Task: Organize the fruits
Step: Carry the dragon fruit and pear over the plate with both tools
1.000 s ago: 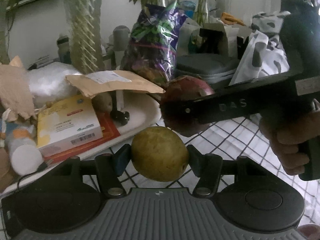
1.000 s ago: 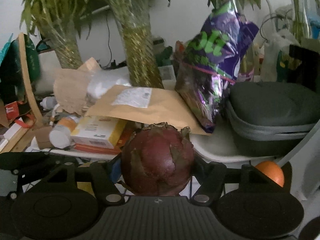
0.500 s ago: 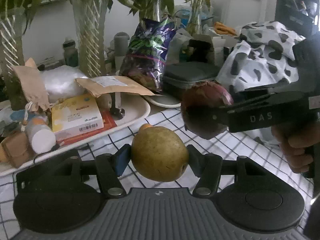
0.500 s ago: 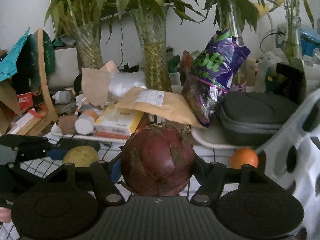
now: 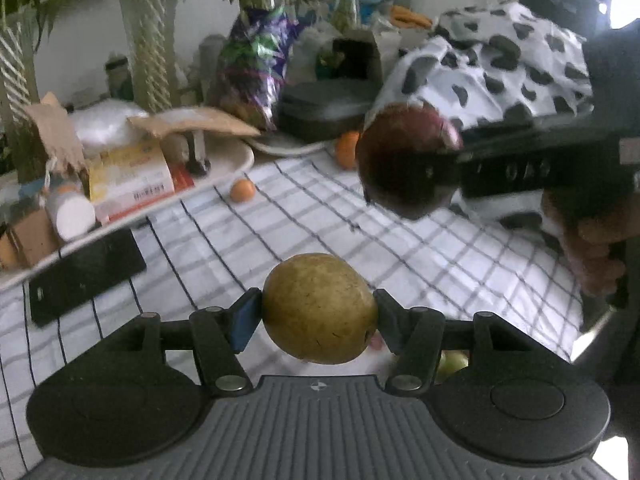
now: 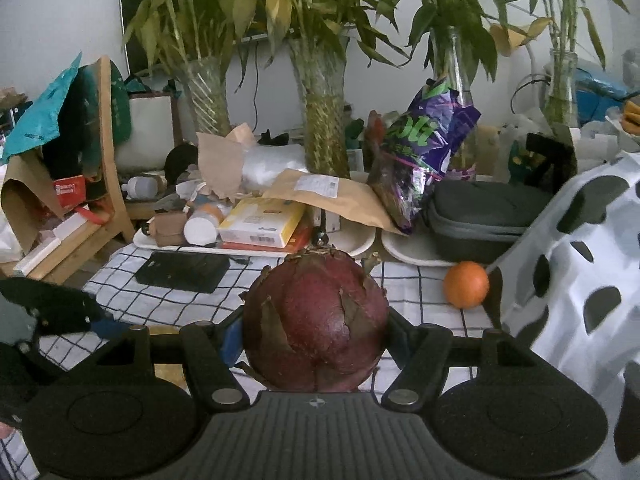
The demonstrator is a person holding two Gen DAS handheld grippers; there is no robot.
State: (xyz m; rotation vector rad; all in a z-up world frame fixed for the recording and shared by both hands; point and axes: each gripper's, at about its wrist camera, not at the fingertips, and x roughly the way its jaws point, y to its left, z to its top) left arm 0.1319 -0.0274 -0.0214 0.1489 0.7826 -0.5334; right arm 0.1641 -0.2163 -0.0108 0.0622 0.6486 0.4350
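Above the checked desk (image 5: 360, 240), your left gripper (image 5: 319, 314) fingers clamp a speckled yellow-brown pear (image 5: 319, 308) (long axis sideways); your right gripper (image 6: 316, 332) fingers clamp a scaly maroon dragon fruit (image 6: 316, 320).

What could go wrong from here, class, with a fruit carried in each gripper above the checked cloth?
The round pear is pinched only at its sides by the left gripper, so it may slip out. The right gripper carries the dragon fruit close by; they could collide. A dropped fruit could roll into the loose orange.
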